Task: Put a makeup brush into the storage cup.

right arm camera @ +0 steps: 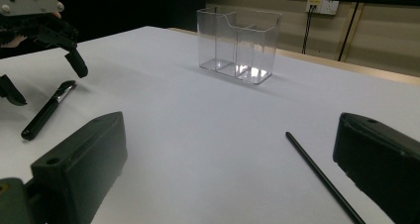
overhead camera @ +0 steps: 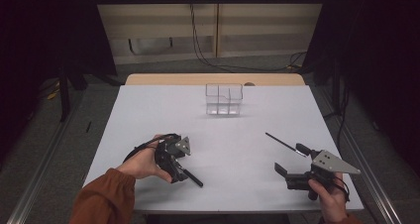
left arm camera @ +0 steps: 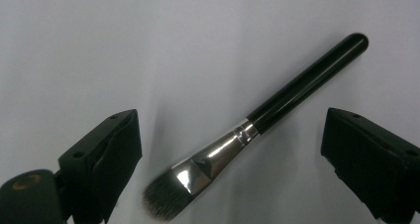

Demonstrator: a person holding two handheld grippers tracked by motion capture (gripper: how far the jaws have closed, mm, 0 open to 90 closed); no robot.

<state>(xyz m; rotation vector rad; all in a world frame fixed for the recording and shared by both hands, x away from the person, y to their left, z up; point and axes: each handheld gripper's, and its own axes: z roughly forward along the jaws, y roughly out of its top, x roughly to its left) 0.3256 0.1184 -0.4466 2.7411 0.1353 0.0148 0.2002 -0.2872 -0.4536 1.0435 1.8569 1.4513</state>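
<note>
- A white tabletop (overhead camera: pixel 218 135) seen from above; a person's two hands come in over the near edge, each holding a two-jaw gripper.
- Left gripper (left arm camera: pixel 228 149), near the near-left corner, points down at the tabletop; its jaws stand wide apart and grip nothing.
- A brush (left arm camera: pixel 257 127) lies flat on the tabletop between those jaws, touching neither; black handle, silver ferrule, dark bristles; from above its handle (overhead camera: pixel 192 178) juts out toward the near edge.
- Right gripper (right arm camera: pixel 228 179), near the near-right corner, is held low and level; its jaws are wide open and hold nothing.
- A thin black stick (right arm camera: pixel 324 179) lies on the tabletop just inside one jaw of the right gripper, not touching it; from above it (overhead camera: pixel 285 144) runs slanting toward the middle.
- A clear box (overhead camera: pixel 224 99) with compartments stands upright near the middle of the far edge, well apart from both grippers; it looks empty.
</note>
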